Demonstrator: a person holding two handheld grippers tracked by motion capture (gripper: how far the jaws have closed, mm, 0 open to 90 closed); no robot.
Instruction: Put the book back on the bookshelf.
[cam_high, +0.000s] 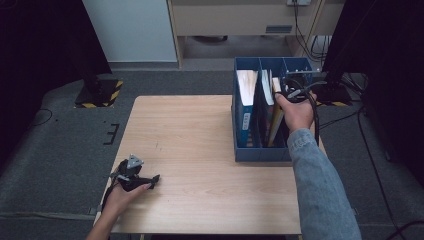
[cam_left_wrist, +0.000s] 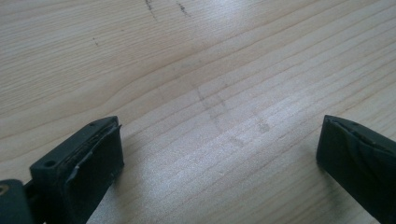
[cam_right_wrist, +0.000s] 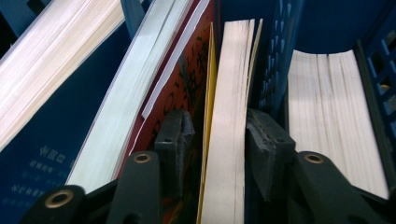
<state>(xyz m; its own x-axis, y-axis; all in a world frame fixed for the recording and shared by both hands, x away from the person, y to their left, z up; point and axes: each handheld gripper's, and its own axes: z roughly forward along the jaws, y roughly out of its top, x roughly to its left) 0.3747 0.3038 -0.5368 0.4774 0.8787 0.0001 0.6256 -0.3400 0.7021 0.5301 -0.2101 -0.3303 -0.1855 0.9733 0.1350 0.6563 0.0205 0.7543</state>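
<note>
A blue divided file box (cam_high: 262, 154) stands on the right side of the wooden table (cam_high: 200, 130) with several upright books in it. My right gripper (cam_high: 292, 91) reaches down into the box from above. In the right gripper view its jaws (cam_right_wrist: 218, 119) straddle a thin yellow-covered book (cam_right_wrist: 231, 93); a narrow gap shows between the left pad (cam_right_wrist: 180, 135) and the cover, so the pads are not pressing. A red-covered book (cam_right_wrist: 187, 65) leans just left of it. My left gripper (cam_high: 151, 180) rests low at the table's front left, open, with bare wood between its jaws (cam_left_wrist: 219, 140).
A thick white-paged book (cam_right_wrist: 327, 102) fills the compartment beyond a blue divider (cam_right_wrist: 280, 56). A blue-covered book (cam_high: 246, 107) stands in the box's left compartment. Dark stands and cables lie on the grey floor around the table.
</note>
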